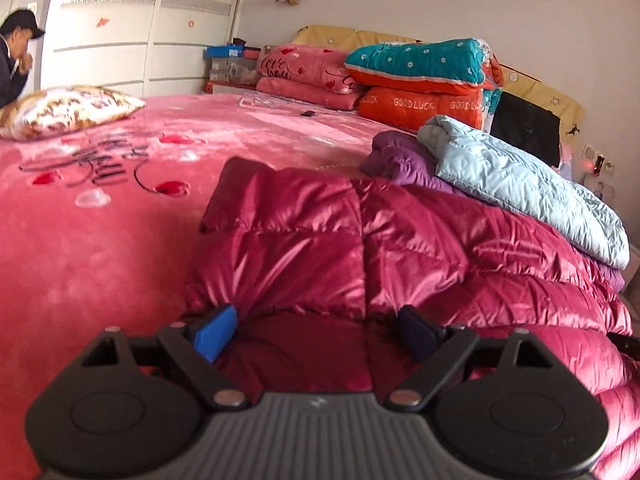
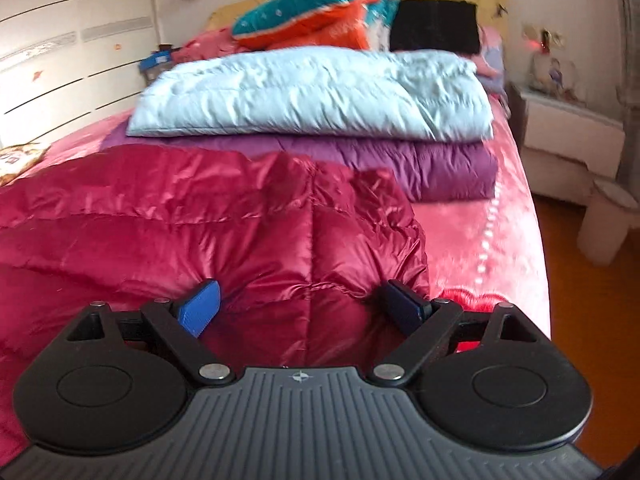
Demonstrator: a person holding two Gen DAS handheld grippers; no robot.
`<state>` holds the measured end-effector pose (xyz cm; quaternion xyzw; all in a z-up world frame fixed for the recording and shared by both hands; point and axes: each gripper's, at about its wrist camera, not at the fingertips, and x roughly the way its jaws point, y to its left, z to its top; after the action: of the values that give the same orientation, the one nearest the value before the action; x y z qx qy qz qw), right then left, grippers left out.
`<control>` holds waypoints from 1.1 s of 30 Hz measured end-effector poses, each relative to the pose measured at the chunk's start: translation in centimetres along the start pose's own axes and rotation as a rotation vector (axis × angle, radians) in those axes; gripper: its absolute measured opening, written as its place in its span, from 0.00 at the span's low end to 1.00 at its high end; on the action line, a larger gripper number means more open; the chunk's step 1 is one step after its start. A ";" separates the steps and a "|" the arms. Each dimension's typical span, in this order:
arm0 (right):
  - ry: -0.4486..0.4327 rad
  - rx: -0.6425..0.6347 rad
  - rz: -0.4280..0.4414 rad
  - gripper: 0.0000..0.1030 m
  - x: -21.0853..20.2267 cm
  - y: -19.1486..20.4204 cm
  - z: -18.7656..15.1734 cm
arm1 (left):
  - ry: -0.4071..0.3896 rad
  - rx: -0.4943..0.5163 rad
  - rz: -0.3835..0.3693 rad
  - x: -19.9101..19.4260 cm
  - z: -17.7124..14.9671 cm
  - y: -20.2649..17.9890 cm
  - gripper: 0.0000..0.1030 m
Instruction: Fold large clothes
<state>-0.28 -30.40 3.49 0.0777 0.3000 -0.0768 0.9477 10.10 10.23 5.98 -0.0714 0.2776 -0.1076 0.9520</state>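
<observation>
A shiny crimson down jacket (image 1: 400, 240) lies spread on the pink bed blanket (image 1: 100, 240), close in front of both grippers. My left gripper (image 1: 316, 328) stands wide open over the jacket's near left edge, its blue fingers (image 1: 216, 328) apart and pressing on nothing. In the right wrist view the same jacket (image 2: 200, 208) fills the lower left. My right gripper (image 2: 304, 308) is wide open above its right part, with fabric lying between the fingers but not clamped. Behind it, a folded light blue jacket (image 2: 312, 92) rests on a folded purple one (image 2: 440, 168).
Stacked quilts (image 1: 420, 80) and a black item (image 1: 524, 128) sit at the headboard. A patterned pillow (image 1: 68, 110) lies at the bed's far left, with a person (image 1: 16, 56) beyond it by the wardrobe (image 1: 140, 20). A nightstand (image 2: 572, 136) and a stool (image 2: 608, 220) stand right of the bed.
</observation>
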 end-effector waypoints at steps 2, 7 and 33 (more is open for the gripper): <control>0.028 0.025 0.005 1.00 1.0 0.1 0.0 | 0.014 -0.031 -0.023 0.7 -0.2 0.7 0.90; 0.035 0.032 0.001 1.00 2.0 0.2 -0.9 | 0.026 -0.073 -0.069 2.0 -0.9 1.6 0.93; 0.001 0.323 0.021 1.00 -5.9 -4.8 0.5 | 0.001 -0.229 -0.255 -1.2 2.6 6.1 0.96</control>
<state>-5.73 -34.54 6.82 0.2320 0.2833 -0.1142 0.9235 11.57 16.58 7.59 -0.2142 0.2772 -0.1952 0.9161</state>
